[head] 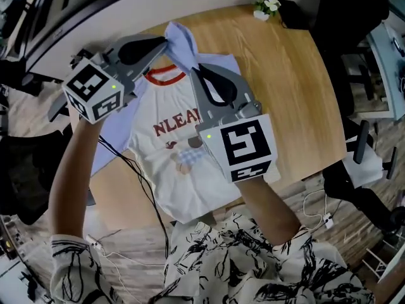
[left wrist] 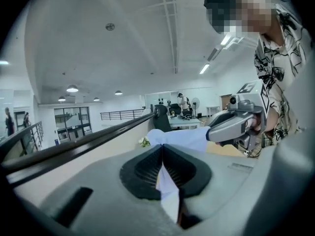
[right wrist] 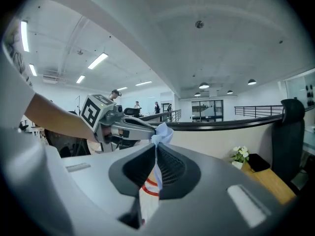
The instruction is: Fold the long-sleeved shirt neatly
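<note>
The shirt (head: 169, 170) lies face up on the table (head: 288, 94), red collar at the far end and hem at the near edge. One pale blue sleeve (head: 181, 48) is lifted above the collar, stretched between the two grippers. The left gripper (head: 166, 40), on the left, has its jaws pressed together on the sleeve's far end. The right gripper (head: 195, 69), just right and nearer, pinches the same sleeve, and the white body with the red collar hangs under its jaws. Flowers (head: 266, 4) stand at the table's far edge.
</note>
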